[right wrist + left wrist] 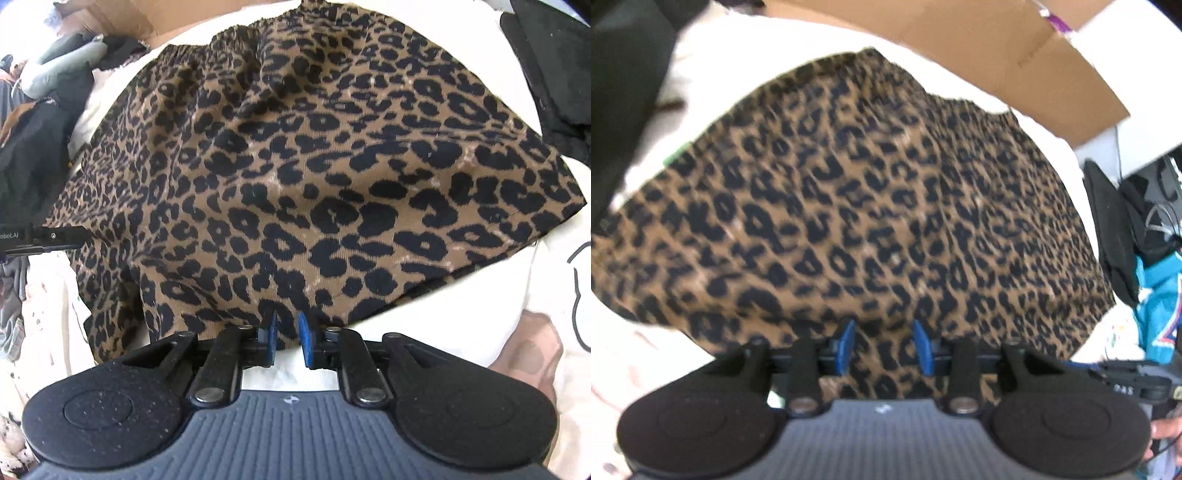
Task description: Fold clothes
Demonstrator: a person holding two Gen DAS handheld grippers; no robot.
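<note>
Leopard-print garment [849, 206] lies spread on the white surface [713, 74], waistband far at 12 o'clock. Left gripper [884, 345] hangs parted over its near hem; right gripper [287, 338], jaws narrowly apart, straddles that hem.

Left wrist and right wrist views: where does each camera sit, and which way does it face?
Left wrist: on the left gripper, looking along its blue fingers at the leopard-print garment; a hand shows at right.
Right wrist: on the right gripper, facing the garment's near hem; a forearm shows.
Shared: the same garment, cardboard box.
</note>
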